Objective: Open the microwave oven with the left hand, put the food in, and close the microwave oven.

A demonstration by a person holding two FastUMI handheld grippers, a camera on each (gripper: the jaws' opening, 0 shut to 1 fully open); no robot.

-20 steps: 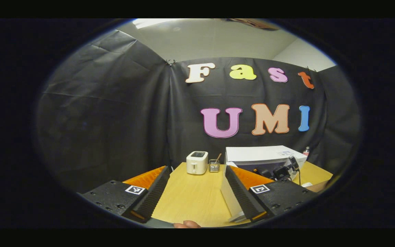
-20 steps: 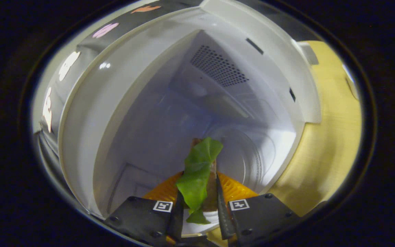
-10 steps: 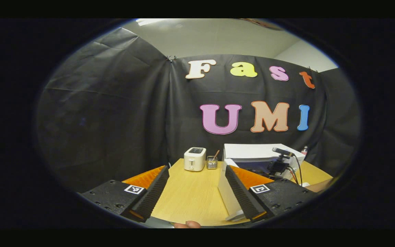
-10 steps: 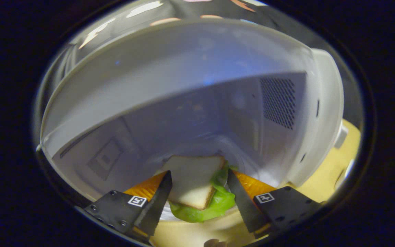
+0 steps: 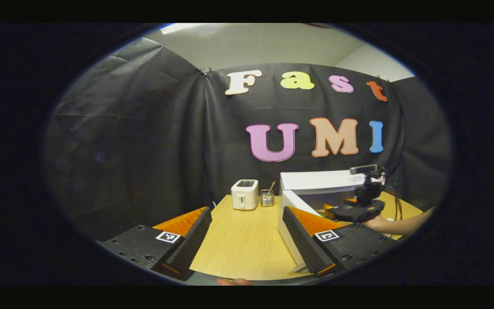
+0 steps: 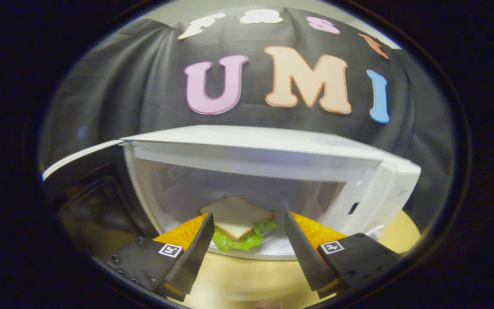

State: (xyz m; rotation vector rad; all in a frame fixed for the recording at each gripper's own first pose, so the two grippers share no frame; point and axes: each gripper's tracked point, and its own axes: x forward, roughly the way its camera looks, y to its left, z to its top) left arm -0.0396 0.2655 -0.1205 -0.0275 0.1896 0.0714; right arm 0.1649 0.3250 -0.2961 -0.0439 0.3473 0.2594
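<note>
A light wooden desk point(image 5: 242, 240) stood against black cloth walls point(image 5: 135, 128) under a pale ceiling point(image 5: 264, 45). The white microwave oven point(image 6: 272, 163) was open, its door point(image 5: 292, 234) swung out. The sandwich point(image 6: 236, 223) lay inside, apparently on the turntable. Both the left hand-held gripper point(image 5: 247, 240) and the right hand-held gripper point(image 6: 247, 249) were spread, empty. A toaster point(image 5: 244, 194) and small jar point(image 5: 266, 197) stood behind.

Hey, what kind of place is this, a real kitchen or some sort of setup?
Most likely a staged recording booth made to look like a kitchen counter, not a real kitchen: black cloth walls hang behind a wooden table holding a white microwave oven and a toaster.
</note>
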